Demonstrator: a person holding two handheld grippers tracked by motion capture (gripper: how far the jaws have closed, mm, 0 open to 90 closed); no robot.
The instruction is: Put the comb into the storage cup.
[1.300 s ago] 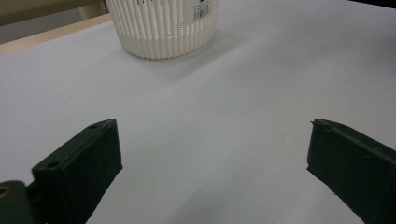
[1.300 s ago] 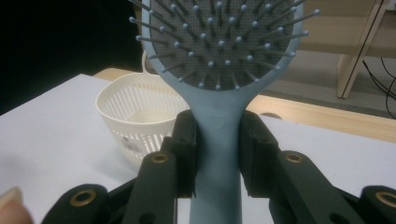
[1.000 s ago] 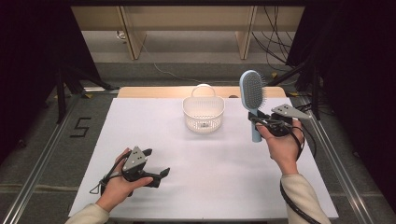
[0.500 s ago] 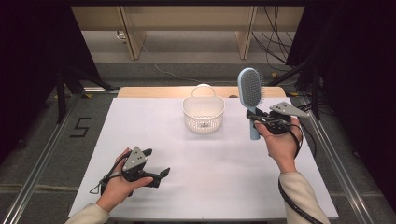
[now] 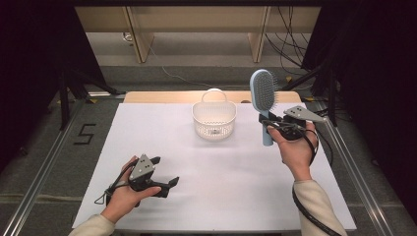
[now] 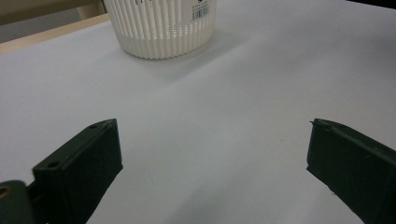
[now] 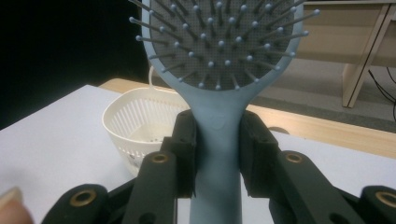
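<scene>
Covering the tabletop, a white sheet (image 5: pixel 221 162) is carrying a basket, a brush and two hand-held grippers.

Sitting toward 12 o'clock on the sheet, the white slotted basket (image 5: pixel 214 119) is standing upright, its handle raised at the far side. At about 2 o'clock, just beside the basket but apart from it, the light-blue hairbrush (image 5: pixel 264 98) is standing upright off the sheet, the right gripper (image 5: pixel 269 126) clamping its handle between both jaws. At 7 o'clock the left gripper (image 5: pixel 164 183) is resting low, jaws spread wide around nothing.
</scene>
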